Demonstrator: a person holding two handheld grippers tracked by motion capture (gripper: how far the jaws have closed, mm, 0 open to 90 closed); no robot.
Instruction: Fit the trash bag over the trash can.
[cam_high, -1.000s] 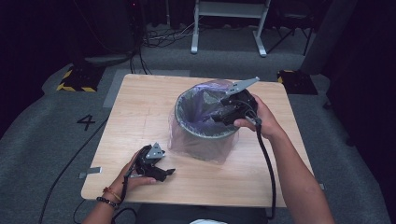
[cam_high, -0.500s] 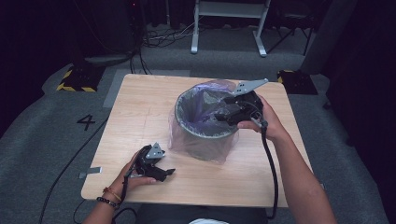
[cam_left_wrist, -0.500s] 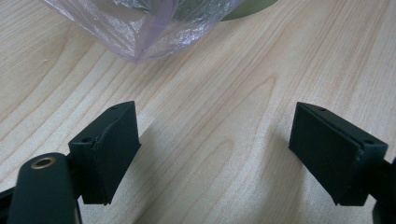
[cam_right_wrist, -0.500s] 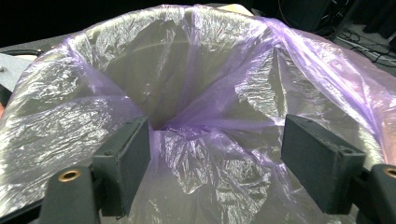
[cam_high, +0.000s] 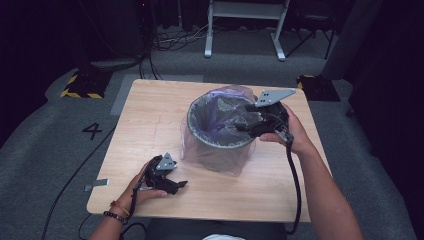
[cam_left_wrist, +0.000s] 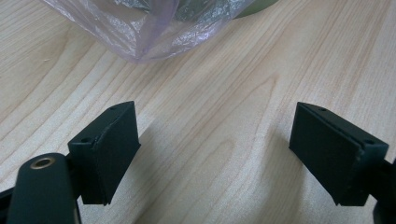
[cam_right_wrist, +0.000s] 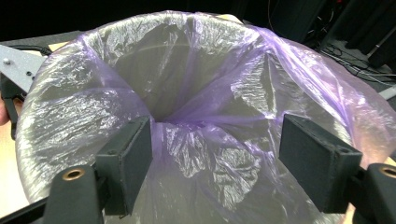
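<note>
A grey round bin (cam_high: 220, 145) lined with a purple plastic bag (cam_high: 235, 95) stands in the middle of the wooden table (cam_high: 150, 115). My right gripper (cam_high: 243, 118) hovers at the bin's right rim and points left over the opening. Its jaws are open, and in the right gripper view (cam_right_wrist: 217, 163) crumpled bag film (cam_right_wrist: 196, 93) lies below and between them, without the pads pressing on it. My left gripper (cam_high: 177, 186) rests on the table near the front edge, left of the bin, jaws open and empty (cam_left_wrist: 229, 158). The bag's loose lower edge (cam_left_wrist: 140, 28) lies just ahead of it.
The table's front edge runs close behind the left hand. The right gripper's cable (cam_high: 295, 185) hangs along the forearm. On the floor are a painted number 4 (cam_high: 93, 131), cables and a white metal stand (cam_high: 245, 25) beyond the table.
The right gripper has drawn a little to the right, from over the bin's opening towards its right rim. The left gripper has stayed put.
</note>
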